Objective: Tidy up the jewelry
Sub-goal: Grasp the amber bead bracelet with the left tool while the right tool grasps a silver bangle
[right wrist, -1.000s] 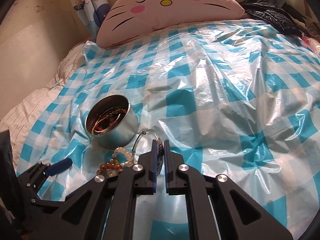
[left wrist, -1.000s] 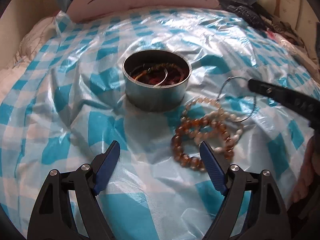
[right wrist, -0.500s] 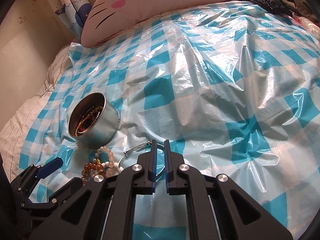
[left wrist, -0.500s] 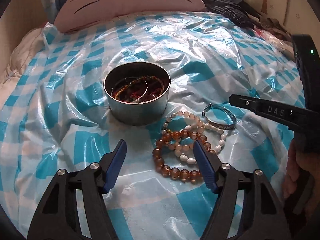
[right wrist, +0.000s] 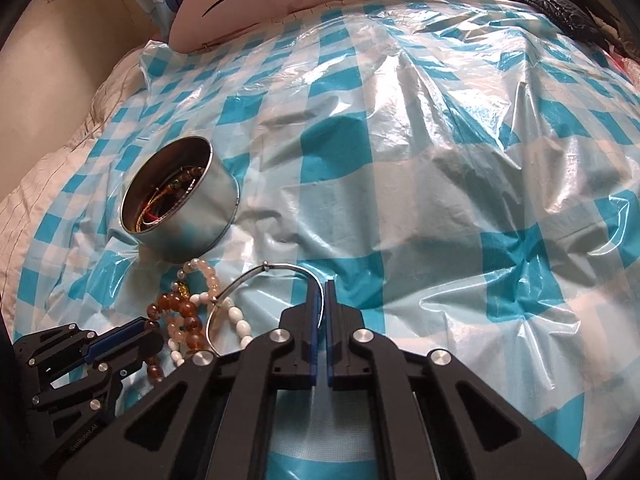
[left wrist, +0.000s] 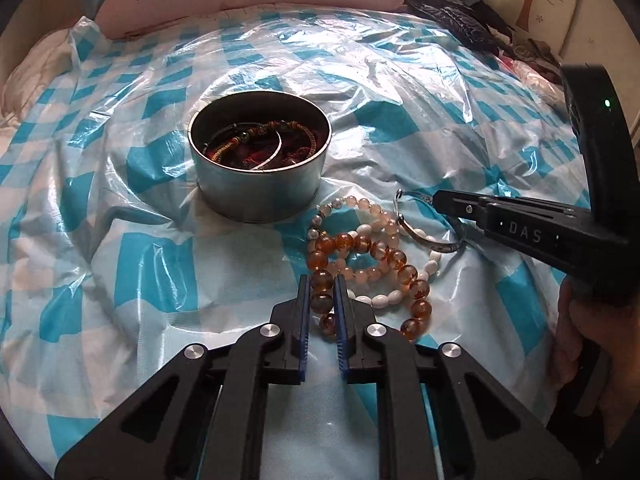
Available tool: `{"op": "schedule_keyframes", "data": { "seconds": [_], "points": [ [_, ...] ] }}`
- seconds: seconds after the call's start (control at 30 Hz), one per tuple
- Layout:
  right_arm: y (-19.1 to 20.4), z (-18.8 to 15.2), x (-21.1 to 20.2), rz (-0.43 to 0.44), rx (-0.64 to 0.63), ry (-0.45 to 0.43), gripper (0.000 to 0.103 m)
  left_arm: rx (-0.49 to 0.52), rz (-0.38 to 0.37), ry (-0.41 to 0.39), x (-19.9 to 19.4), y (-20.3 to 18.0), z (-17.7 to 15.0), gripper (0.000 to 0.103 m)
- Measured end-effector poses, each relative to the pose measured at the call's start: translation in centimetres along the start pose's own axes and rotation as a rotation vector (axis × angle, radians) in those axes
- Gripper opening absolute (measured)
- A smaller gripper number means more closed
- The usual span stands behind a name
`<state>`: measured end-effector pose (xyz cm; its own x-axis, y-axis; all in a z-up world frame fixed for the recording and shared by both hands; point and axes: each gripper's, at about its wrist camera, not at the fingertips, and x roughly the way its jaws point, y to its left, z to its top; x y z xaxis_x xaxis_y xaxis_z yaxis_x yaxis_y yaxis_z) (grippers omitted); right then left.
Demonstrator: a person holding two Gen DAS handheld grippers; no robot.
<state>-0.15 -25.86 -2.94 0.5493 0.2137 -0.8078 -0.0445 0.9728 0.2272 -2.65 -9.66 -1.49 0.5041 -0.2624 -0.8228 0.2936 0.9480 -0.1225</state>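
We see our left gripper [left wrist: 321, 292]: black frame, blue pads, silver screws. Our right gripper [right wrist: 319, 300] matches, lettered "DAS", green light glowing.

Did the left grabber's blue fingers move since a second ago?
Yes. The left gripper closed from wide open onto the amber bead bracelet, which lies in front of the round metal tin.

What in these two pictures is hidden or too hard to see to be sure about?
- Left view: the near beads of the amber bracelet sit behind the left claw.
- Left view: the bottom of the tin is dark and tangled; its pieces cannot be counted.
- Right view: the bangle runs between the right claw fingers, so the pinched part is covered.
- Right view: the white bracelet is partly behind both claws.
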Motion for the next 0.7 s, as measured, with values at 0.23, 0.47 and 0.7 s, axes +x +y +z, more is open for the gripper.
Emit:
{"op": "schedule_keyframes", "data": {
  "seconds": [0.23,0.47,0.7],
  "points": [
    [0.1,0.1,-0.6,0.026,-0.004,-0.028,0.003,-0.091,-0.017,-0.047,-1.3,1.7,0.2,0.011],
    [0.2,0.0,1.3,-0.001,-0.008,0.062,0.003,-0.06,0.032,0.016,0.3,1.1,0.1,0.012],
    [0.3,-0.2,2.0,-0.001,-0.017,0.095,0.003,-0.034,0.059,0.032,0.9,0.9,0.2,0.031]
  ]
}}
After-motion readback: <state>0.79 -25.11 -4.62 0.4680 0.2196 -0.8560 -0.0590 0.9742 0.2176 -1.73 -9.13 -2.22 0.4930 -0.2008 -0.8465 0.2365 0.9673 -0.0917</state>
